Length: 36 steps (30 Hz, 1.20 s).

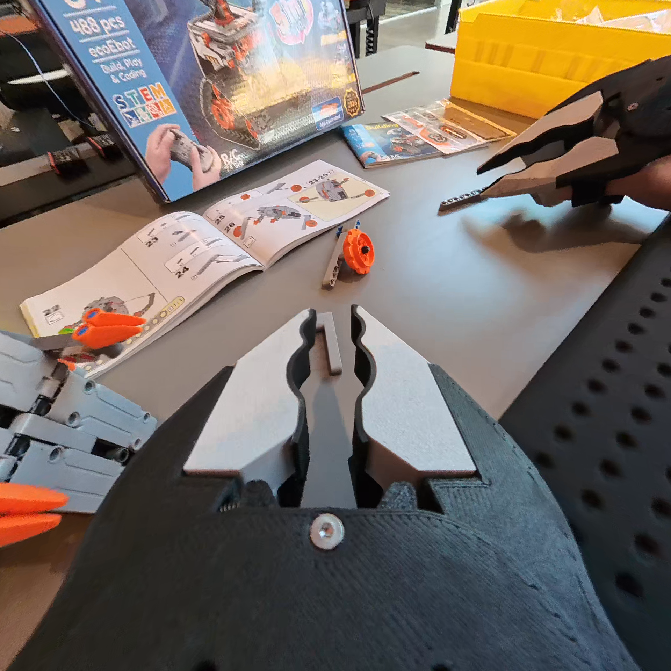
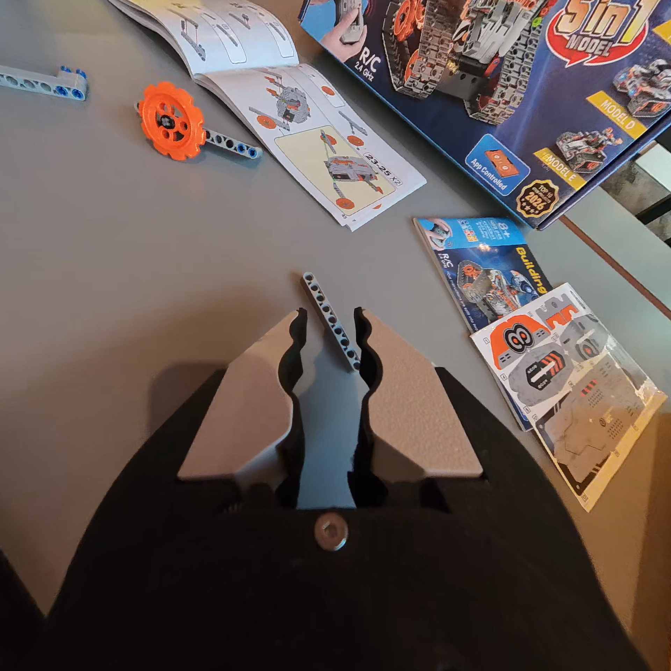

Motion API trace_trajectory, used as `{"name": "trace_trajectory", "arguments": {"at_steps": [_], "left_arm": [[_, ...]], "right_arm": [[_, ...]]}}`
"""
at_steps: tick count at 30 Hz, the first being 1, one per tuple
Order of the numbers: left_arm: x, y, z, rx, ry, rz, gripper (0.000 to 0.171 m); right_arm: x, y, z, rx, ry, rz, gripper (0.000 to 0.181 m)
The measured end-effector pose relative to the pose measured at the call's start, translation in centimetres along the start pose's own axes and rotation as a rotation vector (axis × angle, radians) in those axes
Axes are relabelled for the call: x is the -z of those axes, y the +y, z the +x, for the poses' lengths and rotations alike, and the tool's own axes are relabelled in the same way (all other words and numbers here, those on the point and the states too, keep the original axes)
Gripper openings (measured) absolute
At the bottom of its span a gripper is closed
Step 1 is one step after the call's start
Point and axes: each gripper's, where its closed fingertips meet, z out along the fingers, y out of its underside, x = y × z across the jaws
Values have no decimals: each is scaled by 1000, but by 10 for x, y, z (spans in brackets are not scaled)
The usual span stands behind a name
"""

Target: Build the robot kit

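Note:
My left gripper [image 1: 332, 312] is open low over the grey table [image 1: 454, 308]. A short grey beam [image 1: 331, 345] lies between its fingers, and neither finger presses on it. My right gripper [image 2: 330, 311] is open too. A grey holed beam [image 2: 328, 319] lies slanted between its fingers, its near end against the right finger. In the left wrist view the right gripper [image 1: 483, 181] is at the far right with that beam [image 1: 459, 199] at its tips. An orange wheel [image 1: 357, 251] [image 2: 170, 120] on a grey beam lies between the two grippers.
An open instruction booklet [image 1: 203, 254] [image 2: 290, 109] lies before an upright blue kit box [image 1: 203, 90] [image 2: 508, 90]. A small booklet [image 2: 486, 268] and a sticker sheet [image 2: 566, 381] lie right. A yellow bin [image 1: 544, 54], a black pegboard [image 1: 617, 399] and a grey-orange model [image 1: 54, 417] stand around. My right fingertips sit around 25 centimetres from my left ones. From my left tips it is roughly 11 centimetres to the orange wheel [image 1: 357, 251]; from my right, 15 centimetres. It is also in sight in the right wrist view [image 2: 149, 98].

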Motion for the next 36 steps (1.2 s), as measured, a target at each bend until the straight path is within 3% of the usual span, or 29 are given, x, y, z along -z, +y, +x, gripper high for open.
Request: {"name": "trace_trajectory", "arguments": {"at_steps": [5, 15, 36], "left_arm": [[5, -7, -7, -11, -45, 64, 12], [-5, 0, -11, -14, -45, 27, 12], [-10, 5, -8, -23, -14, 7, 12]], "right_arm": [[1, -1, 2, -29, -11, 12, 25], [3, -2, 5, -81, -33, 26, 25], [-3, 5, -1, 2, -19, -33, 25]]}}
